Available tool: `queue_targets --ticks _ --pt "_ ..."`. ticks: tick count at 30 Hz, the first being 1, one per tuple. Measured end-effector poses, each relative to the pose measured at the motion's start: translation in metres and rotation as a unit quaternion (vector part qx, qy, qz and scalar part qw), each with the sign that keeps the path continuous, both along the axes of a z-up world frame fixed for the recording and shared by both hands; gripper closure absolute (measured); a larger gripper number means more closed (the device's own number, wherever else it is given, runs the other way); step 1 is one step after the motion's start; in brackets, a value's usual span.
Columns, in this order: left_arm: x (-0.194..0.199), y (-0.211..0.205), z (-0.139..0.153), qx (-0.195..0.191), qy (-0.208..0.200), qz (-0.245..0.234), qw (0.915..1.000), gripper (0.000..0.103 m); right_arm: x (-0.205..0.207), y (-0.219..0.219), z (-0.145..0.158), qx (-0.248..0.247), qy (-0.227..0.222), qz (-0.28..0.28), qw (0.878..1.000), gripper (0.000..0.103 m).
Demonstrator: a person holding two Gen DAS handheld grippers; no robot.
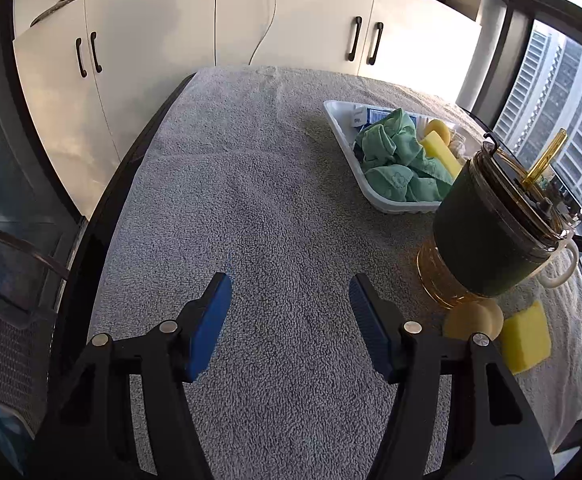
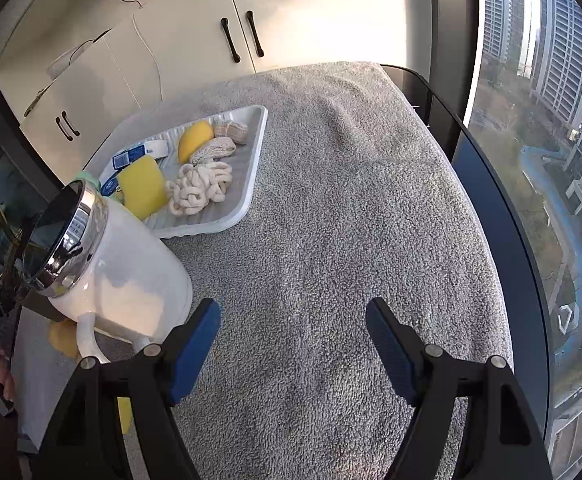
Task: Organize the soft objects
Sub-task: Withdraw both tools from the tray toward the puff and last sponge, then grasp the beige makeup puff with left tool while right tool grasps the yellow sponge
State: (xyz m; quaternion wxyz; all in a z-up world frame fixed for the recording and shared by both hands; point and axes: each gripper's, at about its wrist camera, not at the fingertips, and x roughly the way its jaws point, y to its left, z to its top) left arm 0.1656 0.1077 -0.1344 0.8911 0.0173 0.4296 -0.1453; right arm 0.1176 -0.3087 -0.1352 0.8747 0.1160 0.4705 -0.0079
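Note:
A white tray (image 1: 341, 120) on the grey towel holds a crumpled green cloth (image 1: 399, 160), a yellow sponge (image 1: 439, 152) and a yellow round piece (image 1: 439, 128). The right wrist view shows the tray (image 2: 251, 184) with a yellow sponge (image 2: 143, 186), cream rope (image 2: 199, 188), knitted pieces (image 2: 215, 148) and a yellow round piece (image 2: 195, 140). A loose yellow sponge (image 1: 525, 340) and a tan round pad (image 1: 473, 320) lie near my left gripper (image 1: 289, 284), which is open and empty. My right gripper (image 2: 293, 308) is open and empty over bare towel.
A dark-sleeved amber cup with a straw (image 1: 495, 228) stands right of my left gripper. A white mug with a chrome rim (image 2: 119, 272) stands left of my right gripper. White cabinets (image 1: 171, 40) are behind the table. A window (image 2: 551, 160) is on the right.

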Motion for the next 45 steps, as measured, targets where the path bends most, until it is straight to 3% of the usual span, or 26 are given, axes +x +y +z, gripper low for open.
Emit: queue_targets --ticks 7,19,29,34,36,39,45 --pt "-0.029 -0.003 -0.01 -0.009 0.008 -0.004 0.9999 0.043 -0.034 0.014 -0.005 -0.002 -0.008 0.004 1.0 0.025" --pt "-0.072 -0.05 -0.017 -0.035 0.022 -0.075 0.9963 0.043 -0.085 0.059 -0.021 0.004 -0.001 0.045 0.999 0.025" --pt "-0.072 -0.1 -0.015 -0.054 0.029 -0.125 0.9903 0.043 -0.097 0.118 -0.022 0.026 -0.015 0.105 0.994 0.025" --pt "-0.063 -0.113 -0.012 -0.066 0.029 -0.127 0.9893 0.043 -0.089 0.137 -0.031 0.019 -0.009 0.119 0.993 0.025" --pt "-0.06 -0.116 -0.013 -0.061 0.029 -0.122 0.9902 0.043 -0.084 0.14 -0.035 0.019 -0.005 0.123 0.992 0.025" --pt "-0.055 -0.117 -0.016 -0.056 0.03 -0.11 0.992 0.035 -0.083 0.145 -0.039 0.017 -0.008 0.123 0.992 0.024" --pt "-0.047 -0.111 -0.021 -0.044 0.032 -0.082 0.9951 0.035 -0.082 0.148 -0.04 0.022 -0.01 0.125 0.992 0.024"
